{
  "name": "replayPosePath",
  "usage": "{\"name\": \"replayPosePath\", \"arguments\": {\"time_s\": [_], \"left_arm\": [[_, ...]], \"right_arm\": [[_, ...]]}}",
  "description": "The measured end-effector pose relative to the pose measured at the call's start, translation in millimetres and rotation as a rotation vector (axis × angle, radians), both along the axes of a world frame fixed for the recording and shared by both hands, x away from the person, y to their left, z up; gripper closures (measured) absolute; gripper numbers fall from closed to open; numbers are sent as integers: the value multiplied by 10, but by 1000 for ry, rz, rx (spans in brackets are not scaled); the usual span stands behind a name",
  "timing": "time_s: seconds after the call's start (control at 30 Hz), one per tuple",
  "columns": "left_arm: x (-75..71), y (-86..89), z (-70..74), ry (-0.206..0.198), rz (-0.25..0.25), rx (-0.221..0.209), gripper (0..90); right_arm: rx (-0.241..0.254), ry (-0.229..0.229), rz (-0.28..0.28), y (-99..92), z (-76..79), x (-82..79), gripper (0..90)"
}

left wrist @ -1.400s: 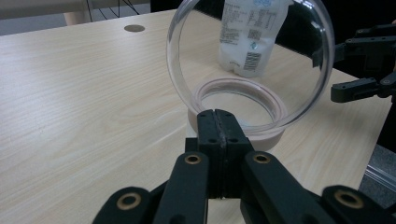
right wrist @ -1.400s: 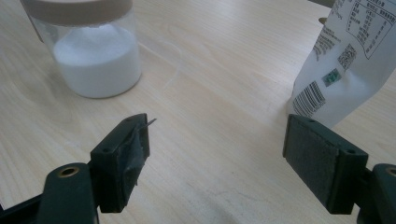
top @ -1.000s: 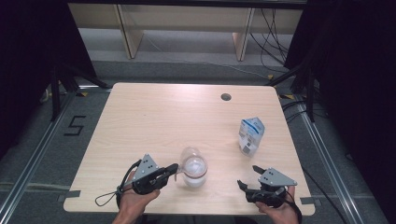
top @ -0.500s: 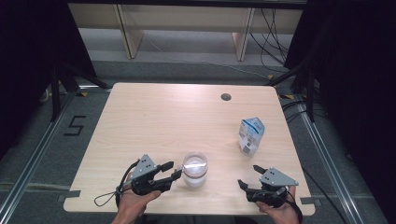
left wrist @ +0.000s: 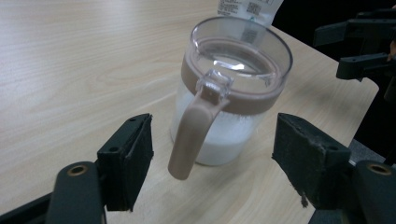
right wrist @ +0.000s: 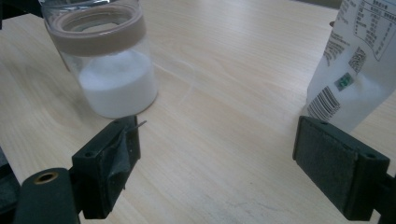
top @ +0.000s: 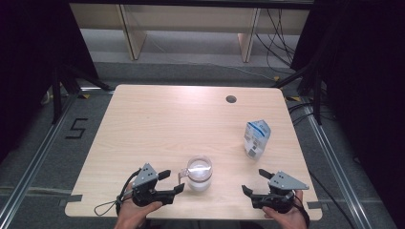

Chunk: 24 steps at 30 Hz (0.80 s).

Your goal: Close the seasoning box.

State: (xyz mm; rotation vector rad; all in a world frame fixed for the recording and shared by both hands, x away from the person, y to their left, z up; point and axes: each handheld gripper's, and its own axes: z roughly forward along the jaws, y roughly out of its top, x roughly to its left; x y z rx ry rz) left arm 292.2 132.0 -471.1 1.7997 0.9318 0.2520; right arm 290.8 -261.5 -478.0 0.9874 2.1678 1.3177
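Since a second ago my left gripper (top: 171,182) let go of the jar's (top: 199,172) handle (left wrist: 192,135), jaws spreading; right gripper (top: 255,182) is spread too. Jar stands near the table's (top: 157,119) front edge; a careless nudge could tip it.

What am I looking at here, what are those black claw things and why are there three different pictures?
A person sits at a wooden table and holds a hand tool, called a gripper, in each hand. The high view looks down from above: the left gripper sits beside a clear jug with a brown handle and white powder inside; the right gripper rests near a white pouch. The other two pictures come from small cameras riding on each gripper, looking along its black jaws. The left gripper's jaws have just been opening, with the jug's handle between them but untouched. Both grippers are open and hold nothing.
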Motion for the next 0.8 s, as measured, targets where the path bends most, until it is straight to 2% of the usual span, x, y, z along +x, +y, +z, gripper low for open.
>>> {"name": "replayPosePath", "arguments": {"time_s": [0.03,0.07,0.1,0.13,0.17,0.2,0.23,0.27,0.3,0.47,0.5,0.53,0.57,0.6,0.63,0.67,0.7,0.77,0.8], "left_arm": [[-6,13,-6,-7,-7,7,270],[-19,22,-13,2,-2,8,266],[-30,27,-18,0,-2,6,261],[-43,37,-22,-2,-3,14,256],[-65,33,-25,6,7,12,250],[-72,41,-35,2,-1,23,243],[-82,42,-49,4,-7,21,236],[-98,44,-57,8,-10,33,229],[-104,44,-70,6,-20,37,222],[-163,35,-118,20,-16,53,172],[-180,29,-126,24,-11,48,172],[-183,40,-131,14,-26,60,172],[-196,38,-140,22,-23,58,172],[-202,50,-146,16,-30,71,172],[-211,49,-157,27,-24,62,169],[-217,53,-167,27,-23,61,165],[-225,55,-172,31,-19,62,162],[-234,56,-186,28,-20,49,161],[-246,63,-178,30,-18,66,159]], "right_arm": [[0,-2,-1,0,0,-3,157],[15,15,-2,10,-3,-16,157],[6,3,2,5,0,-14,157],[12,25,7,8,0,-22,157],[15,26,2,6,-2,-25,157],[16,18,6,4,-7,-22,157],[15,30,-7,-2,-1,-37,157],[6,11,-3,-8,1,-35,157],[25,24,-7,4,-5,-51,157],[12,54,-6,-10,-11,-89,158],[17,49,6,-13,-22,-81,158],[16,54,-9,-17,-21,-98,158],[7,36,-2,-26,-26,-94,158],[21,76,-24,-11,-23,-134,158],[0,62,-4,-36,-22,-120,158],[-4,54,-7,-42,-28,-124,159],[3,72,-11,-37,-37,-137,158],[-2,67,-7,-47,-41,-145,158],[-11,57,-4,-56,-39,-149,158]]}}
